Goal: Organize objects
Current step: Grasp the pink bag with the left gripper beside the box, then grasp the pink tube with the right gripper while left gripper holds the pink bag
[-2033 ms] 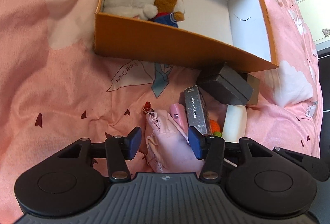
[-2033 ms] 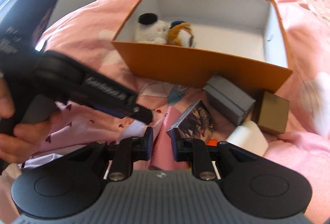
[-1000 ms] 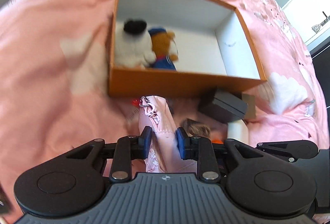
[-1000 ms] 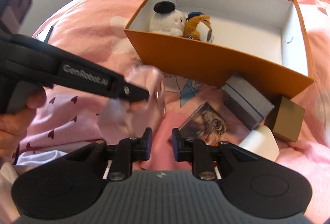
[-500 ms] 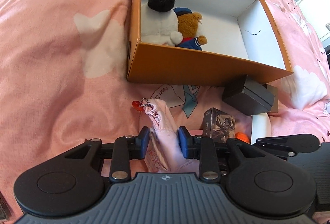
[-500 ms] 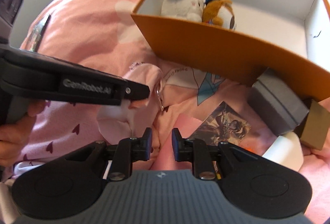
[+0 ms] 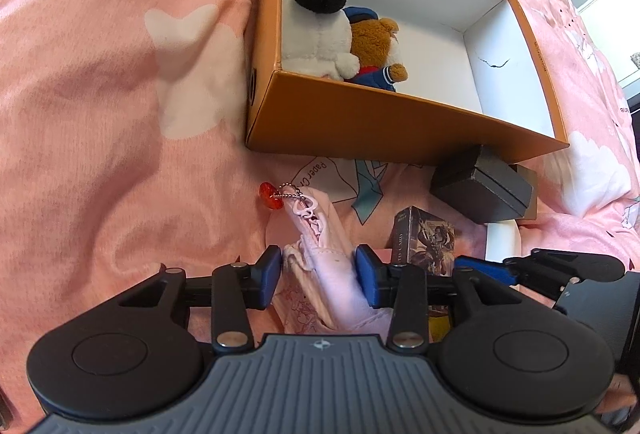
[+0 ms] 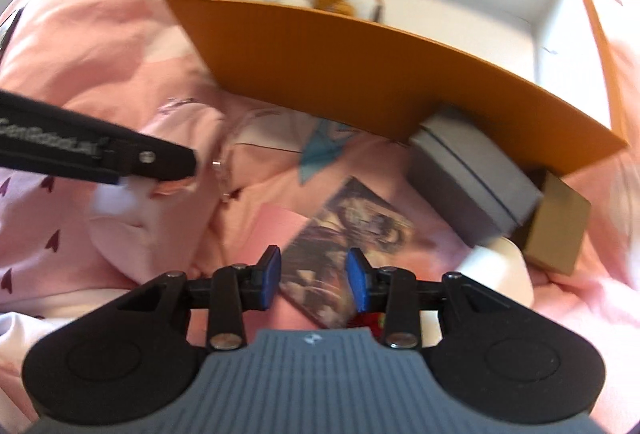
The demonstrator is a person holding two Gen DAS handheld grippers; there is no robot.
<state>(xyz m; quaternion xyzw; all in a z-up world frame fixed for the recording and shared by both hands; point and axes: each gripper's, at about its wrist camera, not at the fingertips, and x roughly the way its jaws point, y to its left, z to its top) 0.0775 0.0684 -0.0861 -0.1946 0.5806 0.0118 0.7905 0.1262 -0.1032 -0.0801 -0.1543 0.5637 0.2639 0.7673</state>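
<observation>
— Pouch (image 7: pixel 320 258), pink and soft, cloth by the look of it, with a printed pattern and a zip whose pull carries a bead chain and a red faceted charm (image 7: pixel 269 195). It sits on the pink bedspread (image 7: pixel 100 114), in front of the orange box.

— What has hold of it?

— The left gripper (image 7: pixel 319 272). Its blue-padded jaws stand a moderate way apart with the pouch bunched between them, the cloth meeting both pads (whether it is truly pinched or only bracketed, I cannot tell).

— And the right gripper (image 8: pixel 313 276)?

— Jaws parted about as wide, nothing between them. Below them lies a flat card box (image 8: pixel 352 234) with dark illustrated art, glossy and rectangular; that view is motion-blurred, so contact cannot be judged.

— What else is around?

— The orange cardboard box (image 7: pixel 400 122) has a white inside and straight walls, one inner wall cracked. In its near left corner sit two plush toys, touching: a fluffy white one with a black cap (image 7: pixel 320 30) and a brown bear in a blue sailor outfit (image 7: pixel 376 46). Against the box's front right corner lean a matte grey hinged case (image 7: pixel 484 190) and a tan cardboard cube (image 8: pixel 556 230), with a white cylinder (image 8: pixel 500 262) just beside them. The bedspread is fleecy, printed with white clouds and small dark hearts.
</observation>
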